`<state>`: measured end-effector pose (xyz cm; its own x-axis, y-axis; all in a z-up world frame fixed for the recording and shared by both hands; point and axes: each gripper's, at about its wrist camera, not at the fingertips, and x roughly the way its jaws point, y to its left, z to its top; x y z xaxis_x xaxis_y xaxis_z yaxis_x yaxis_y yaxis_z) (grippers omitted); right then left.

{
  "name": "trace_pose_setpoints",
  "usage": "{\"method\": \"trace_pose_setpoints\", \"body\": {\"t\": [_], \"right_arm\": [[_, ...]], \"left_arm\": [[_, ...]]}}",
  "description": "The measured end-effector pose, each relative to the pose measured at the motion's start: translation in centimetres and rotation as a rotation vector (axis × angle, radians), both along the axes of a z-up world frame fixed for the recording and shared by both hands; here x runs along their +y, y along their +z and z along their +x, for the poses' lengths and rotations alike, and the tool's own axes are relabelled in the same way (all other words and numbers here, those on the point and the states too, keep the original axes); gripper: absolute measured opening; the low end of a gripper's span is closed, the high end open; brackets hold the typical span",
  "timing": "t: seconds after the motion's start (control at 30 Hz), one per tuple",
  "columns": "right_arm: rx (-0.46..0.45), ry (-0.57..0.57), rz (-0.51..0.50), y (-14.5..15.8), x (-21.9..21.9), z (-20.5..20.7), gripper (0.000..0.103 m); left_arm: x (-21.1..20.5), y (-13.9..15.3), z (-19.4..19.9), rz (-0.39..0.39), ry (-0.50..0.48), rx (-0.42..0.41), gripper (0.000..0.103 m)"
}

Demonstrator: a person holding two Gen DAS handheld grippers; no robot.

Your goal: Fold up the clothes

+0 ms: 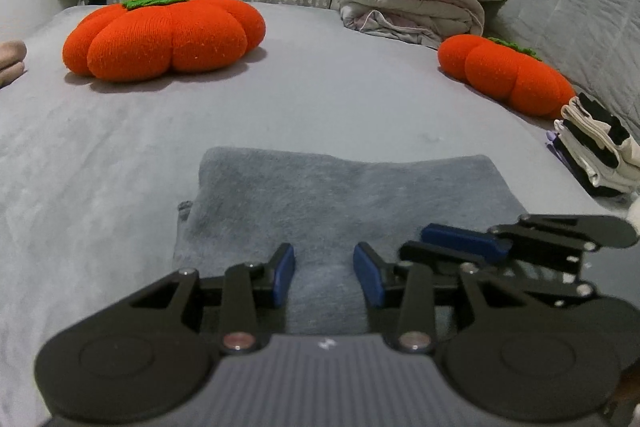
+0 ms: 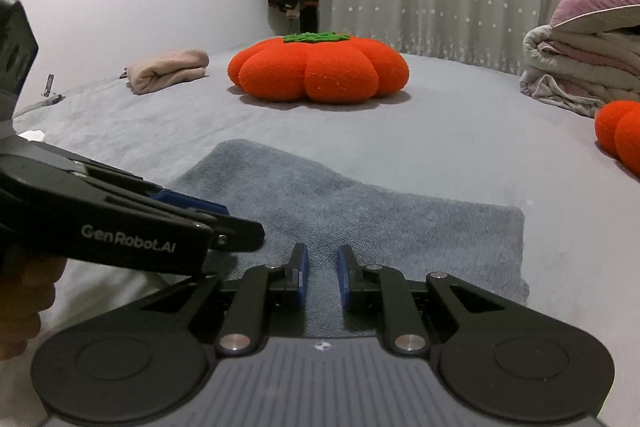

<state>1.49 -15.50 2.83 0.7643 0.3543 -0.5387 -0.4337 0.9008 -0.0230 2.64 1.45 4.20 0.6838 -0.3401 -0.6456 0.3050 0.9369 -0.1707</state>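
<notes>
A grey plush-covered bed (image 1: 120, 155) fills the room's foreground, star-dotted curtains behind. The folded blue-grey fleece garment (image 1: 340, 195) lies just ahead of and under both sets of tongs, its long axis running side to side across them. The left tongs (image 1: 325, 277) stand apart over its near edge, clamped on nothing; the right tongs (image 2: 322, 277) are narrowly parted, also empty. Both sit equally near, side by side, so the next fold likely lifts that near edge.
</notes>
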Motion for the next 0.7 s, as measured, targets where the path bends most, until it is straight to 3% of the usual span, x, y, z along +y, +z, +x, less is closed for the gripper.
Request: {"method": "trace_pose_setpoints", "body": {"t": [0.2,0.6,0.7], "right_arm": [[0.008,0.024,-0.06,1.0,-0.7,-1.3,0.019],[0.019,0.006,-0.042,-0.3,-0.9,-1.2,0.021],[0.012,0.004,-0.049,-0.4,-0.8,-1.2,0.021]], "left_arm": [[-0.3,-0.3,-0.1,0.03,-0.014,-0.026,0.038],[-0.8,1.3,-1.6,0.112,-0.034,-0.074,0.039],[-0.8,0.5,-1.6,0.121,-0.018,-0.06,0.039]]}}
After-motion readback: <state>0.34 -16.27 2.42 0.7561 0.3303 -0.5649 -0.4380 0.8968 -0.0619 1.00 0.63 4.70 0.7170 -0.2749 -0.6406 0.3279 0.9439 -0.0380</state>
